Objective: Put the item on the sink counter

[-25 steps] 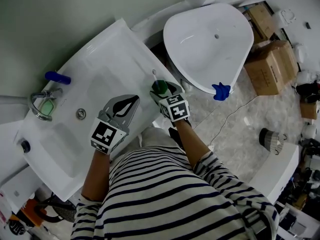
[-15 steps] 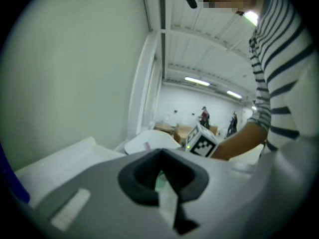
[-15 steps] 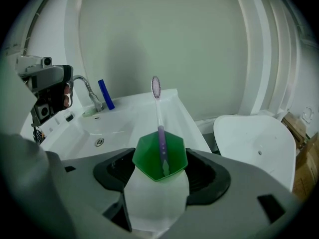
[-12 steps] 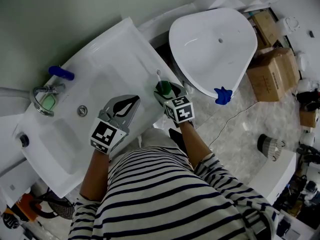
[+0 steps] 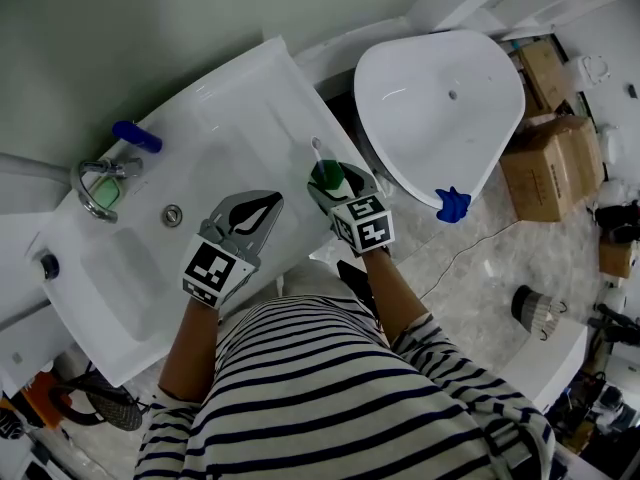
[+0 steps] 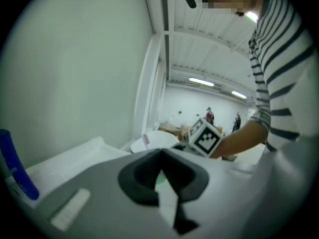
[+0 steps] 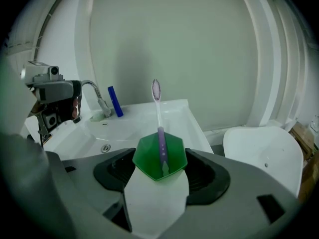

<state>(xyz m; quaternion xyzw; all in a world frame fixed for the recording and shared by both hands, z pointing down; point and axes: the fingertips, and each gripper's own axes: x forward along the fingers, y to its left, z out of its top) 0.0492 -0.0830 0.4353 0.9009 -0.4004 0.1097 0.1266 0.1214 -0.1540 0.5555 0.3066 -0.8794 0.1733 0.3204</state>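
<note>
Head view. Near the middle of the frame, right gripper (image 5: 335,184) closed around a green cup (image 5: 324,176) with a toothbrush (image 5: 318,152) standing in it, at the near right edge of the sink counter (image 5: 250,98). Cannot tell whether the cup already touches the surface. Lower left of it, left gripper (image 5: 254,211) over the front rim. Likely danger: if let go so close to the edge, could tip off toward the floor. Compared with one second ago, counter, blue bottle (image 5: 137,136) and loose basin (image 5: 440,108) now lying further right in the frame. Both grippers at almost the same place as then.

Left gripper view. Jaws meeting at the tips in the lower centre, nothing between them.

Right gripper view. Cup in the lower centre, pressed from both sides by the jaws. Brush rising tall toward the upper centre. Probably top-heavy, so opening the jaws while tilted could knock it over or throw the brush out.
</note>
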